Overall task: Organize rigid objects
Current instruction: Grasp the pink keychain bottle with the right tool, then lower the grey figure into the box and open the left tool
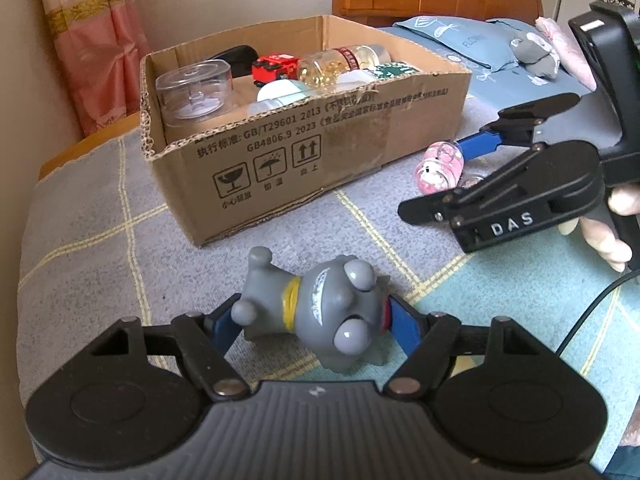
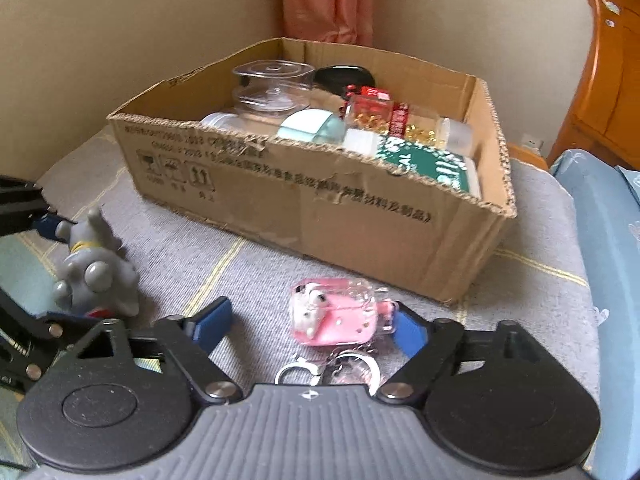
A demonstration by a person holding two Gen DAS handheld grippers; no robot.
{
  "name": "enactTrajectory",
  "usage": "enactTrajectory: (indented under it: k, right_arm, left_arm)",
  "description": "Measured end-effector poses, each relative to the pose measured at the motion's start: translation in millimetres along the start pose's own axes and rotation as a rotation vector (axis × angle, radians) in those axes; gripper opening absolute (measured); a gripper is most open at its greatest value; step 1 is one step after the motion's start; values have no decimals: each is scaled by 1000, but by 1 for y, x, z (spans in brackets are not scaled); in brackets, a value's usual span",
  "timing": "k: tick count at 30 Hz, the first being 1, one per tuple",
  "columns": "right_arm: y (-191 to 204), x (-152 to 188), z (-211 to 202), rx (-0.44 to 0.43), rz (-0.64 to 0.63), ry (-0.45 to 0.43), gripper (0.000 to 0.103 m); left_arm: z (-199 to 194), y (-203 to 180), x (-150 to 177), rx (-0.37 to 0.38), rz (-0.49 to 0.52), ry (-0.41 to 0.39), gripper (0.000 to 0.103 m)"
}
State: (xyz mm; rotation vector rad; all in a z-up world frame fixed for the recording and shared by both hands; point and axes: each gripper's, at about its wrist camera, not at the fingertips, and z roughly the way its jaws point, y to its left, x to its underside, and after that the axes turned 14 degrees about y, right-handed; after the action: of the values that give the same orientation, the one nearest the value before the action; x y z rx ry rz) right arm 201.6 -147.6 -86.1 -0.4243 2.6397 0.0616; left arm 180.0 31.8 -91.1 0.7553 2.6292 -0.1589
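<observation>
L tongs (image 1: 316,322) clamped on grey toy figure (image 1: 320,312), which lies on its side on the checked blanket (image 1: 100,216) in front of the cardboard box (image 1: 304,148). R tongs (image 2: 308,326) half-wide around pink keychain charm (image 2: 334,314): R pad touching it, L pad clear, so no grip. Box already has clear tub (image 1: 194,92), red toy car (image 1: 276,66), bottles.
</observation>
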Motion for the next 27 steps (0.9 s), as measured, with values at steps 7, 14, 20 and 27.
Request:
enactTrajectory:
  k: [7,14,20,27]
  right_arm:
    - [-2,2,-5,33,3,-6,62]
    - [-6,6,-7,32,16,-10,57]
    - [-2,10,-11,30,0,-8,56]
    - [1,17,-31,20,-64,-17,56]
  left_arm:
    - [-5,0,0,0,12,-20,76]
    - [-7,0,-2,4,5,-22,73]
    - [-10,2,-3,8,-5,-12,72]
    - [-28,-1,-2,26,15,-7,72]
